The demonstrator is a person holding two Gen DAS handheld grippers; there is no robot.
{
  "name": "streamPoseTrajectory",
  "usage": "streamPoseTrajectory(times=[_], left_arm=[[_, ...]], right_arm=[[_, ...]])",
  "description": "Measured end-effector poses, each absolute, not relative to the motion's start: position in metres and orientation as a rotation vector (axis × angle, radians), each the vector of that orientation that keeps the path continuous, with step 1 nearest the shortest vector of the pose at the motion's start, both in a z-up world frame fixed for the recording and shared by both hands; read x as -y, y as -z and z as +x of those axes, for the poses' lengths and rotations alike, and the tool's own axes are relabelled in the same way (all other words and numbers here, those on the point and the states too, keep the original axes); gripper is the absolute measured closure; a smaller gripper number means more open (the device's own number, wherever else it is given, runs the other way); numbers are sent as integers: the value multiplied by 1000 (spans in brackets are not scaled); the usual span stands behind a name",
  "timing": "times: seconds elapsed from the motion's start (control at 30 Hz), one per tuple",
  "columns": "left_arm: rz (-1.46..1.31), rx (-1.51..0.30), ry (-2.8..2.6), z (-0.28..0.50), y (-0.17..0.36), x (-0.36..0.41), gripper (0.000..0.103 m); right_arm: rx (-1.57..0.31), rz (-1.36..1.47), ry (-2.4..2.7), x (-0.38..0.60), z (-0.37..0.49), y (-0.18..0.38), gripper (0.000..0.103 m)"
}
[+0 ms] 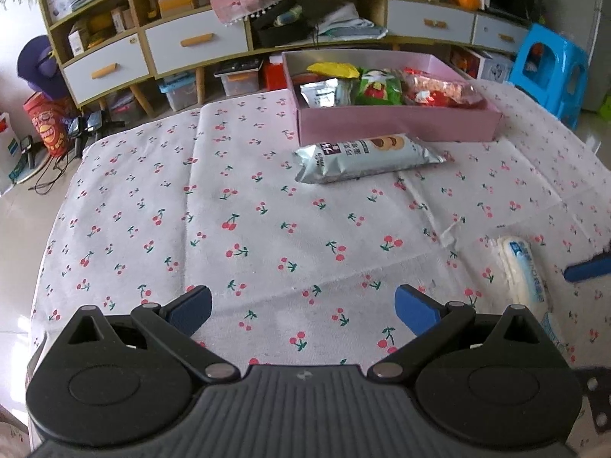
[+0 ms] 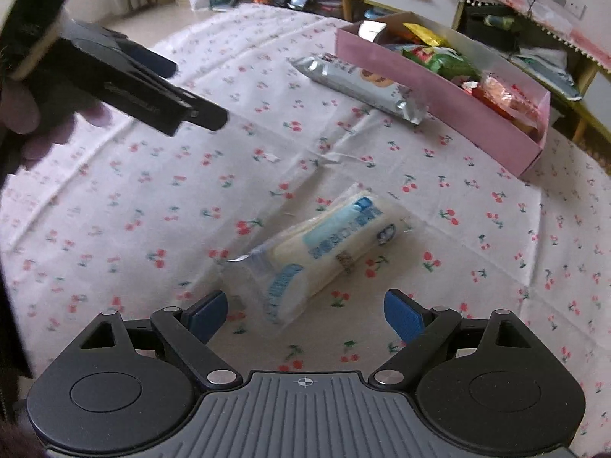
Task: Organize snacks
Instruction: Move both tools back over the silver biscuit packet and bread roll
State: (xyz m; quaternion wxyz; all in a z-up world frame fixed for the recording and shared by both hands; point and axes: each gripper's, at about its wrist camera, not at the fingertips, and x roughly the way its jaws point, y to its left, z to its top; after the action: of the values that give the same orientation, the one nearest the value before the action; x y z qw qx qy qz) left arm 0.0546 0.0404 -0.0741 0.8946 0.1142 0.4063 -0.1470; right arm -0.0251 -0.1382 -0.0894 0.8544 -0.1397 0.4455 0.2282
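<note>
where the tool point(image 2: 305, 311) gapes, white snack pack point(image 2: 324, 248) just ahead

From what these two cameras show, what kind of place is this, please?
Most likely a room in a home, perhaps a living room. A table under a cherry-print cloth carries a pink box of snacks, a cabinet with drawers and cluttered shelves stands behind, and a blue plastic stool sits beside it.

Soft, even daylight, fairly bright; floor at far left blown out white. Shadows faint. Strong fisheye bending at edges, dark corners. Left wrist view sharp; right wrist view slightly motion-blurred, cherry-print cloth point(image 2: 114, 206) smeared toward the left edge.
</note>
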Motion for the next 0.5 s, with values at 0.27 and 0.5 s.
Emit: streamPoseTrajectory(times=[0.27, 0.5], left_arm=[[260, -834, 307, 58, 82, -34, 1], [248, -829, 295, 75, 90, -32, 1]], right_arm=[[-917, -249, -362, 154, -2, 91, 12], [-896, -195, -202, 179, 24, 91, 12]])
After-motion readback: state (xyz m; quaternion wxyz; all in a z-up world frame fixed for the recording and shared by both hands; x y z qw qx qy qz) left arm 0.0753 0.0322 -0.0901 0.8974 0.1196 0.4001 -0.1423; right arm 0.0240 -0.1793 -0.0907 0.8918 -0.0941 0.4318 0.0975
